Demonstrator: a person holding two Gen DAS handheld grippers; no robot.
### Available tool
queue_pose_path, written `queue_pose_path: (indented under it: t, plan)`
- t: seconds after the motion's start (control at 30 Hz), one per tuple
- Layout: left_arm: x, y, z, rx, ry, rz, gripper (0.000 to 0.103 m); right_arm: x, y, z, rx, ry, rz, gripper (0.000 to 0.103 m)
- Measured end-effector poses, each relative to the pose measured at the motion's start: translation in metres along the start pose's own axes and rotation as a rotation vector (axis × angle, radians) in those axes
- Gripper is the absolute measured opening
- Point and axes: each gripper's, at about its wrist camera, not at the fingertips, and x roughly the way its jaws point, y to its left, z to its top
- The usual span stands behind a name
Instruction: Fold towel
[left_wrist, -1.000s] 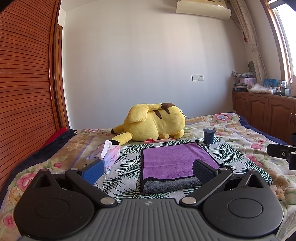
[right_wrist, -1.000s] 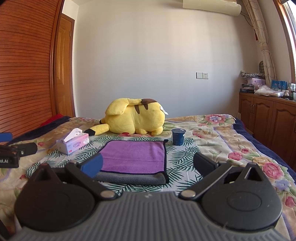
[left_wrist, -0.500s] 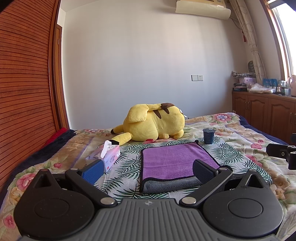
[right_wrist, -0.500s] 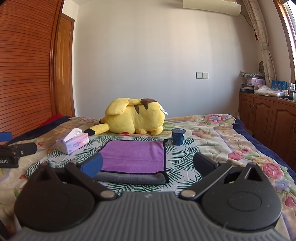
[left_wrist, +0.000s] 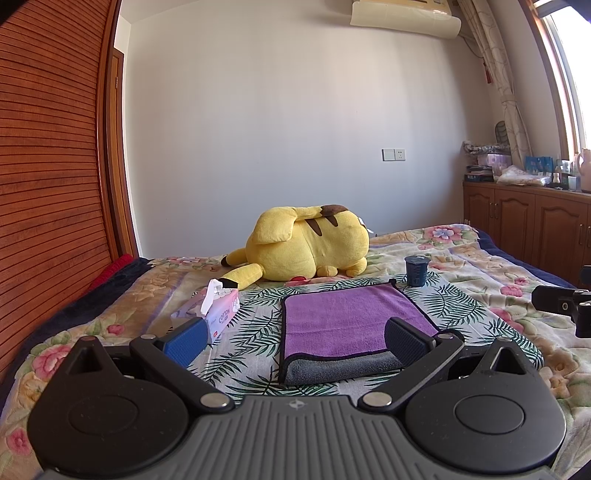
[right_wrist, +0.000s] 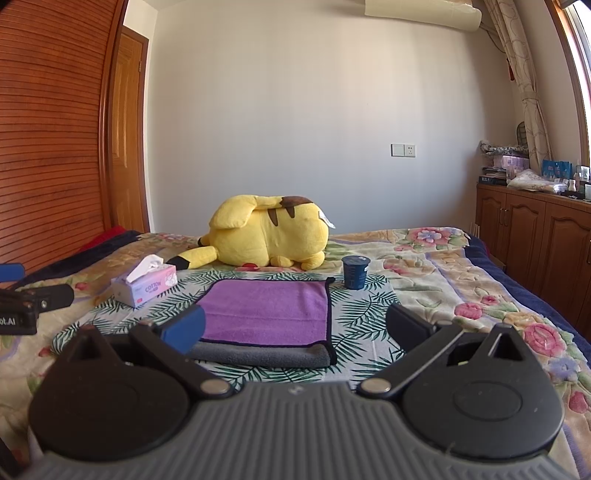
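Note:
A purple towel (left_wrist: 347, 317) with a grey underside lies flat on the bed, its near edge turned over and showing grey. It also shows in the right wrist view (right_wrist: 269, 310). My left gripper (left_wrist: 295, 341) is open and empty, held above the bed just short of the towel's near edge. My right gripper (right_wrist: 293, 328) is open and empty, also short of the near edge. The right gripper's body shows at the right edge of the left wrist view (left_wrist: 565, 302), and the left gripper's body at the left edge of the right wrist view (right_wrist: 29, 306).
A yellow plush toy (left_wrist: 306, 245) lies behind the towel. A pink tissue box (left_wrist: 214, 310) stands left of it and a dark blue cup (left_wrist: 416, 270) at its far right corner. A wooden wardrobe (left_wrist: 48, 184) is at left, wooden cabinets (left_wrist: 528, 221) at right.

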Motion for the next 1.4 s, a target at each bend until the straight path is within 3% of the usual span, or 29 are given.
queue_pose_path:
  t: [0.7,1.4]
  plan:
    - [0.005,-0.003,-0.002,0.014,0.029,0.001,0.087,0.010,0.000,-0.004,-0.015,0.029,0.014,0.103]
    - [0.059,-0.009,-0.001,0.054,0.139,-0.027,0.087,0.060,-0.005,0.002,0.009,0.104,0.047,0.103]
